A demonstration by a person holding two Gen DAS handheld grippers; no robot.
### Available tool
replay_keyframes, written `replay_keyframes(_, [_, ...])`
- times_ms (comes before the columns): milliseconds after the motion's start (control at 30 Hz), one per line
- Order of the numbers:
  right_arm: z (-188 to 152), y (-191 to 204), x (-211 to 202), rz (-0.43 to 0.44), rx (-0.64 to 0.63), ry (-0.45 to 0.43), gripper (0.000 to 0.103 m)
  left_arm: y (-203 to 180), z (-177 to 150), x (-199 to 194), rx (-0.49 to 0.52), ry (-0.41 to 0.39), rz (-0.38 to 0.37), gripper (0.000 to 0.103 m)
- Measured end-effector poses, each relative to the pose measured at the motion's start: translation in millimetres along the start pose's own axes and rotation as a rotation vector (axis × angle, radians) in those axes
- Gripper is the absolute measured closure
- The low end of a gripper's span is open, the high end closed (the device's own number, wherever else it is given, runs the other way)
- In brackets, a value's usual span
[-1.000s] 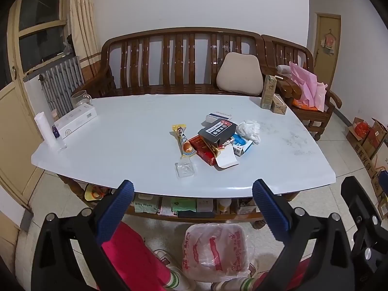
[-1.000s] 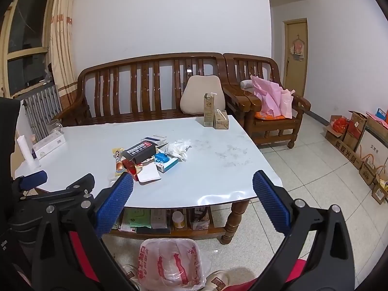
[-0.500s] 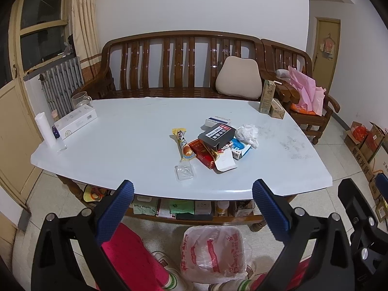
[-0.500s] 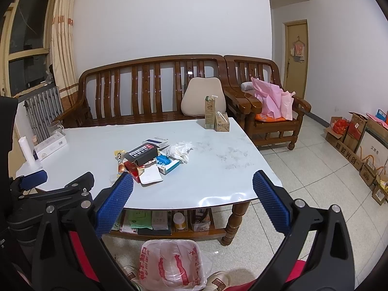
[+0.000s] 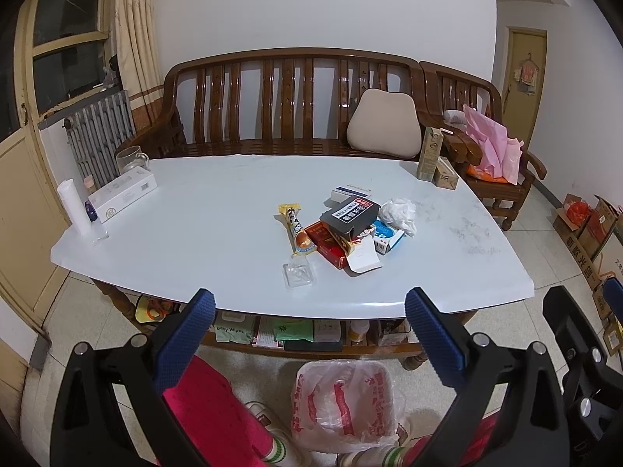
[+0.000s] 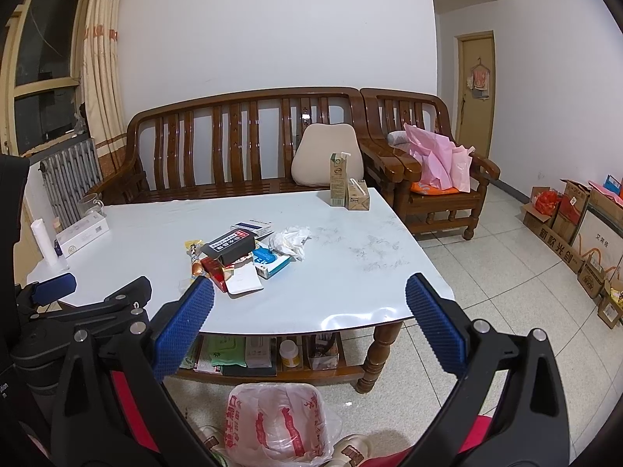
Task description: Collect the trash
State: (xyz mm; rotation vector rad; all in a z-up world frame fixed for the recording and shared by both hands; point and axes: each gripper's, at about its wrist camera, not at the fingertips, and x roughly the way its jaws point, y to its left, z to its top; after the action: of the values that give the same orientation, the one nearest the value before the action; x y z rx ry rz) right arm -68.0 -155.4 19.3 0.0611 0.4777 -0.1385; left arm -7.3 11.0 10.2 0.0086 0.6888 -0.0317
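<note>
I am watching the table (image 5: pixel 194 241) sink slightly lower in both views than a second ago, so I am tilting the rig up a little and reaching for nothing yet. Left to right: my left gripper (image 5: pixel 307 327) is hanging spread wide and empty, the trash pile (image 5: pixel 346 229) is sitting untouched mid-table, the plastic bag (image 6: pixel 278 424) is waiting on the floor below, and my right gripper (image 6: pixel 309 323) is gaping too, holding nothing. Collection, I judge, is not yet begun.

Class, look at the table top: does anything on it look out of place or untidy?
Yes. A loose heap of litter sits mid-table: a crumpled tissue, a black box lying askew on a red packet, and a snack wrapper.
</note>
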Motion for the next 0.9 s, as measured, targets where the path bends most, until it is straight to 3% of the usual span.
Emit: replay_keyframes(900, [3.2, 4.2, -4.4, 0.004, 0.001, -0.002, 0.006, 1.4, 0.1, -3.6, 0.001, -0.002, 0.002, 0.007])
